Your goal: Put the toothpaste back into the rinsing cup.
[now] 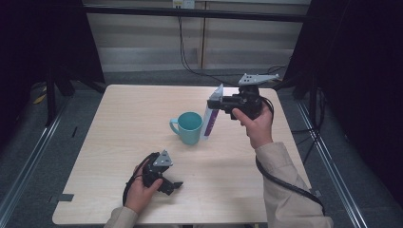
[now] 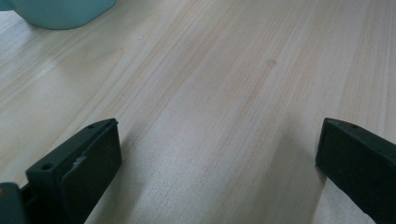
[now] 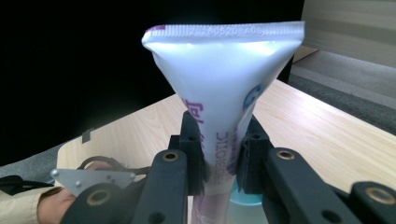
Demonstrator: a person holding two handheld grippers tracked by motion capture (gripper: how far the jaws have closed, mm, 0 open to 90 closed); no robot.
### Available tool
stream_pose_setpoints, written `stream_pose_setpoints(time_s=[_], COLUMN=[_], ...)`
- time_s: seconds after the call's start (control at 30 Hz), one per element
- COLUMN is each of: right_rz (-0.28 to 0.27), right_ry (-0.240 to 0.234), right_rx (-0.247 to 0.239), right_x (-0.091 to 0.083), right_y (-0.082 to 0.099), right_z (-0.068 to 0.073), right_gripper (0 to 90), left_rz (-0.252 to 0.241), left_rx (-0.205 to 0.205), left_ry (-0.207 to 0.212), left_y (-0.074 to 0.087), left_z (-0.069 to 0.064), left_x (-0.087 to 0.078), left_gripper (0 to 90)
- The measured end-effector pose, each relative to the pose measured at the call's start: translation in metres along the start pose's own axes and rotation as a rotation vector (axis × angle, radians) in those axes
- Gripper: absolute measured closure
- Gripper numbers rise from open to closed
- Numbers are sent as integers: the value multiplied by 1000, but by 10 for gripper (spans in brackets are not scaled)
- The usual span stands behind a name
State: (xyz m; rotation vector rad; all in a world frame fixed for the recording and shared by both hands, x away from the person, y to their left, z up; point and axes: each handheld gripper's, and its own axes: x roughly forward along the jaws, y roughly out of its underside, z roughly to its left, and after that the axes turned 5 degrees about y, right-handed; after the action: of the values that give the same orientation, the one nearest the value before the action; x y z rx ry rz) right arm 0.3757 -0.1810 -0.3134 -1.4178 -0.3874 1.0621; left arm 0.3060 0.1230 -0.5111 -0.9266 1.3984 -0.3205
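high view: a white, flat-crimped plastic tube with purple lettering (image 1: 209, 115) is held upright by the right hand-held gripper (image 1: 215, 104), above the far right part of the pale wooden tabletop (image 1: 133, 118). the tube is clamped at about mid-height, its lower end hanging just beside the rim of a teal ceramic mug with a handle (image 1: 187, 127); whether tube and mug touch cannot be told. the mug is stood near the middle of the tabletop, handle turned to the left. the left hand-held gripper (image 1: 177, 185) is rested low on the near left part of the tabletop, well apart from the mug, and is grasped by a hand in a beige sleeve.

right gripper view: the tube (image 3: 219, 102) is seen pinched between the two black jaws, which are drawn narrow against its sides; the crimped end is uppermost and the printed lettering runs lengthwise. a part of the mug (image 3: 243, 198) is seen below the jaws.

left gripper view: the jaws are spread wide over bare wood grain (image 2: 210, 102), with nothing between them; the base of the mug (image 2: 60, 11) is seen at the upper left corner.
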Motion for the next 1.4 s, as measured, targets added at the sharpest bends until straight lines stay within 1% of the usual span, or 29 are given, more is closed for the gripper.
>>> stream_pose_setpoints(time_s=[0.1, 0.13, 0.4, 0.57, 0.73, 0.87, 1.0, 1.2, 1.4], right_rz=[-10, -15, -37, -30, -34, -38, -31, -37, -30], right_ry=[5, 8, 27, 39, 34, 45, 54, 66, 79], right_rx=[3, 5, 12, 8, 7, 12, 6, 15, 17], right_x=[1, 1, 7, 14, 21, 28, 35, 43, 52], right_y=[-3, -4, -10, -13, -15, -17, -17, -16, -15], right_z=[-1, -2, -5, -5, -8, -12, -15, -21, -25], right_gripper=[754, 754, 754, 754, 754, 753, 753, 753, 752], left_rz=[0, 8, 13, 12, 12, 12, 13, 13, 13], left_rx=[0, 8, 9, 9, 9, 9, 9, 9, 10], left_ry=[0, 1, 2, 3, 2, 2, 2, 2, 2], left_y=[0, 0, 0, 0, 0, 0, 0, 0, 0], left_z=[0, 0, 1, 1, 1, 1, 1, 1, 1], left_x=[0, 0, -1, -1, -1, -1, -1, -1, -1], left_gripper=[0, 0, 0, 0, 0, 0, 0, 0, 0])
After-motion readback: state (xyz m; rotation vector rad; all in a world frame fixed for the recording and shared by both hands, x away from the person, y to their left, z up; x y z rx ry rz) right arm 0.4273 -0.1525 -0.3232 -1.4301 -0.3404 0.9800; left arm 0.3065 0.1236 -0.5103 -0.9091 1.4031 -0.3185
